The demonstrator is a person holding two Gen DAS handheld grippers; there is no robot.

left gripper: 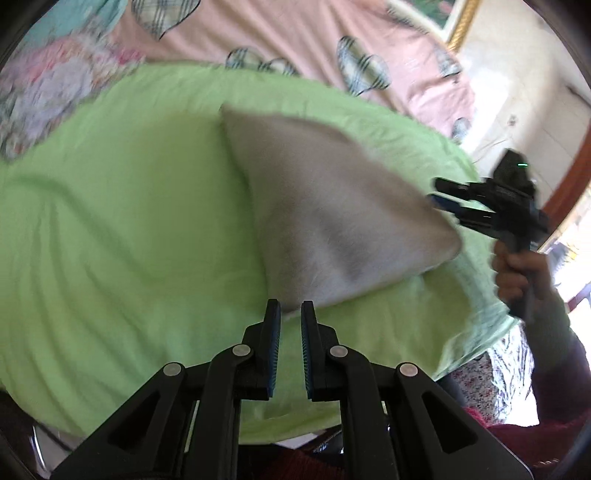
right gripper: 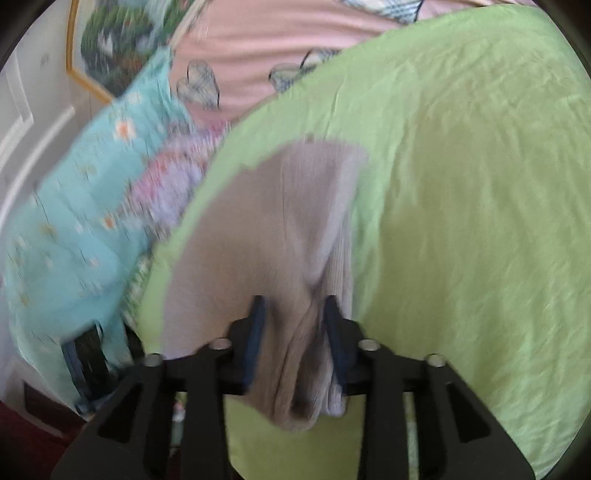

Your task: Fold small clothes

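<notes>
A small beige ribbed garment point(left gripper: 325, 206) lies partly lifted over a green sheet point(left gripper: 129, 221). My left gripper point(left gripper: 290, 314) has its jaws narrowly apart at the garment's near corner; whether cloth is pinched there is unclear. My right gripper point(left gripper: 443, 195) shows at the garment's right edge in the left wrist view. In the right wrist view the right gripper point(right gripper: 295, 306) is shut on a bunched edge of the garment point(right gripper: 280, 229), which hangs over the green sheet point(right gripper: 461, 221). Both views are motion-blurred.
A pink bedsheet with heart prints point(left gripper: 295, 33) lies behind the green sheet. A turquoise floral cloth point(right gripper: 74, 206) and a pink-purple floral cloth point(right gripper: 173, 177) are at the left. A gold-framed picture point(right gripper: 107, 40) hangs on the wall. The person's hand point(left gripper: 517, 269) holds the right gripper.
</notes>
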